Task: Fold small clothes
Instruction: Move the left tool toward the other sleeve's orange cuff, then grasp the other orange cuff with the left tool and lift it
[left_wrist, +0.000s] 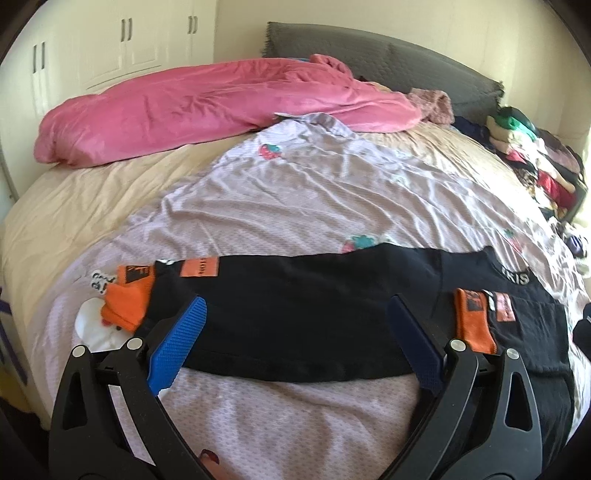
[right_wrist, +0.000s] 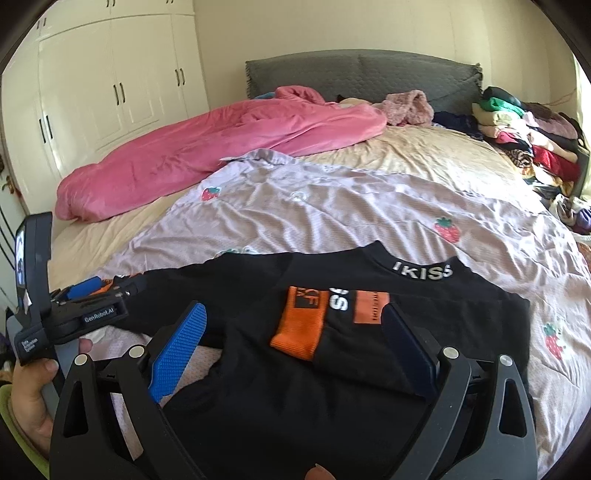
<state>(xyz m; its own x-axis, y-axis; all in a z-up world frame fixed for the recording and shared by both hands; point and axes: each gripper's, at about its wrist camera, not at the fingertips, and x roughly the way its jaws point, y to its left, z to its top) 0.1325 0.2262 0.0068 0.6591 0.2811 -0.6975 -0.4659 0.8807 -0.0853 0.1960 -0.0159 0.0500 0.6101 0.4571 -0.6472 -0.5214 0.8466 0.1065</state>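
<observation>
A black top (left_wrist: 295, 317) with orange cuffs and a white-lettered neckband is laid flat on a lilac strawberry-print sheet (left_wrist: 295, 199), near the front edge of the bed. One sleeve is folded across the chest, so that its orange cuff (right_wrist: 301, 325) is seen just below the neckband (right_wrist: 421, 271) in the right wrist view. The other orange cuff (left_wrist: 127, 306) is seen at the left end of the garment in the left wrist view. The left gripper (left_wrist: 295, 325) is held low over the lower hem with its blue-padded fingers spread wide; no cloth is pinched between them. The right gripper (right_wrist: 295, 332) is likewise spread wide over the chest area, and nothing is clamped. In the right wrist view the left gripper's body is seen at the left edge, gripped by a hand (right_wrist: 31, 398). A pink duvet (left_wrist: 207, 107) is bunched along the far side of the bed, and a pile of mixed clothes (right_wrist: 532, 144) is stacked at the far right, beside the grey headboard (right_wrist: 362, 74).
</observation>
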